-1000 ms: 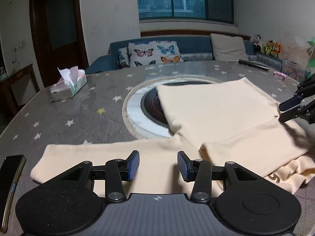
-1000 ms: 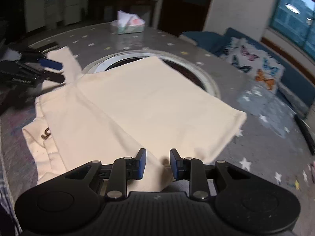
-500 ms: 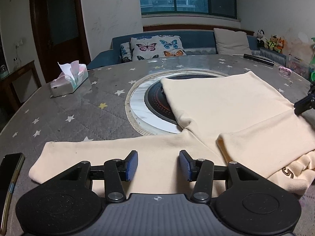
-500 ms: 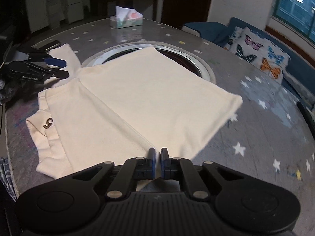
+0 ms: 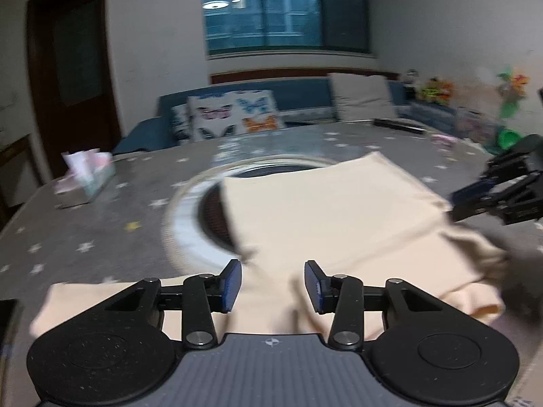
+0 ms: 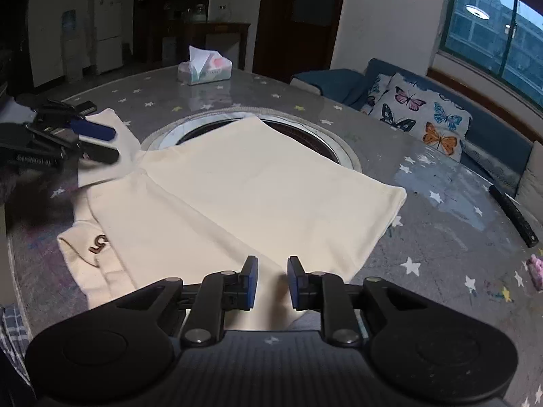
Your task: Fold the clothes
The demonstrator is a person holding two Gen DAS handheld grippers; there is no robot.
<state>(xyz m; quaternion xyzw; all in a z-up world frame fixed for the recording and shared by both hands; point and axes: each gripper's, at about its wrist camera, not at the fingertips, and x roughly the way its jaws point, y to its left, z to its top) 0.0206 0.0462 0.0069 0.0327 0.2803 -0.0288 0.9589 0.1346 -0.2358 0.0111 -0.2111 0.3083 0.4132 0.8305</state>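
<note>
A cream long-sleeved garment lies partly folded on the round grey table, over its central ring; it also shows in the left wrist view. One sleeve stretches out to the left. My left gripper is open, just above the sleeve near the armpit; it shows in the right wrist view too. My right gripper is open over the folded sleeve's near end, holding nothing; it shows in the left wrist view at the garment's right edge.
A tissue box stands at the table's far side. A dark phone lies by the sleeve cuff. A black rod and a pink object lie on the star-patterned table. A sofa with cushions is behind.
My right gripper shut on the folded sleeve's end, then opened and let it go. My left gripper stayed open and shifted right along the sleeve toward the body.
</note>
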